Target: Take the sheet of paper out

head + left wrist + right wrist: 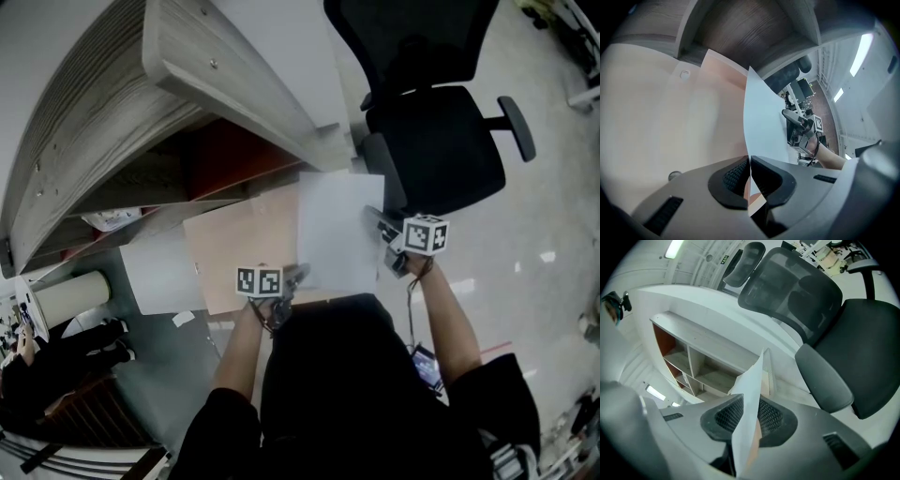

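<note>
Two tongs: one at each side of the sheet of paper (337, 230), over the right part of the tan folder (239, 248).
left tongs (298, 275): jaws closed tight on the sheet's near left edge, at the folder's near edge.
right tongs (380, 223): jaws slightly apart, the sheet's right edge between the pads without being pinched; just off the folder's right side.
sheet of paper: white, spread over the folder's right part and overhanging it; whether any of it is tucked inside cannot be told.
shelf unit (187, 56): beyond the folder, open compartments, one holding a white printed thing (111, 219).
office chair (441, 141): right of the folder.
</note>
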`<state>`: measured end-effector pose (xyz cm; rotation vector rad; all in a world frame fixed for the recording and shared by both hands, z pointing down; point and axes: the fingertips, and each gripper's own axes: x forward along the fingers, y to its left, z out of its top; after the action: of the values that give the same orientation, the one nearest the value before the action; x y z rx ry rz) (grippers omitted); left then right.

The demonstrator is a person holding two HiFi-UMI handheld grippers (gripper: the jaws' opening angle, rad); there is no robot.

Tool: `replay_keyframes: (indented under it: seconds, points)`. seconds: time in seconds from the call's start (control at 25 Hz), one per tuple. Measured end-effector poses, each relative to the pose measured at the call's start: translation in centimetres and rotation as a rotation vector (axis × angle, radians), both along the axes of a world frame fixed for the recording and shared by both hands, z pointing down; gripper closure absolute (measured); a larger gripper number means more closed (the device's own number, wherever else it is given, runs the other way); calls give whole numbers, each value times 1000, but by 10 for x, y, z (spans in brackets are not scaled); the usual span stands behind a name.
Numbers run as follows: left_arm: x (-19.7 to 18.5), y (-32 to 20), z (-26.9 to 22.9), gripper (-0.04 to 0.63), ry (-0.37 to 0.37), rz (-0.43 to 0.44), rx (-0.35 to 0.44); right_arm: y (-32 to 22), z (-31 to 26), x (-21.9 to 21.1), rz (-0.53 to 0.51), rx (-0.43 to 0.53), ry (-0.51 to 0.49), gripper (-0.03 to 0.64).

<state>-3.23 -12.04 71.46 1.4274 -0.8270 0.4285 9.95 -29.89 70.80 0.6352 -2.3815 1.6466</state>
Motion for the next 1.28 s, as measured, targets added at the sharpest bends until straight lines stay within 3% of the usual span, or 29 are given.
replay_keyframes:
  seconds: [0.48, 0.72, 1.28]
  points:
    - [5, 3, -10, 541, -3, -14, 43, 5, -21, -10, -84, 119, 55, 581]
    - [8, 3, -30, 541, -12, -23, 106, 13, -36, -19, -133, 212, 114, 592]
    - [6, 32, -56, 541, -48, -19, 222, 48, -74, -33, -123, 365, 197, 598]
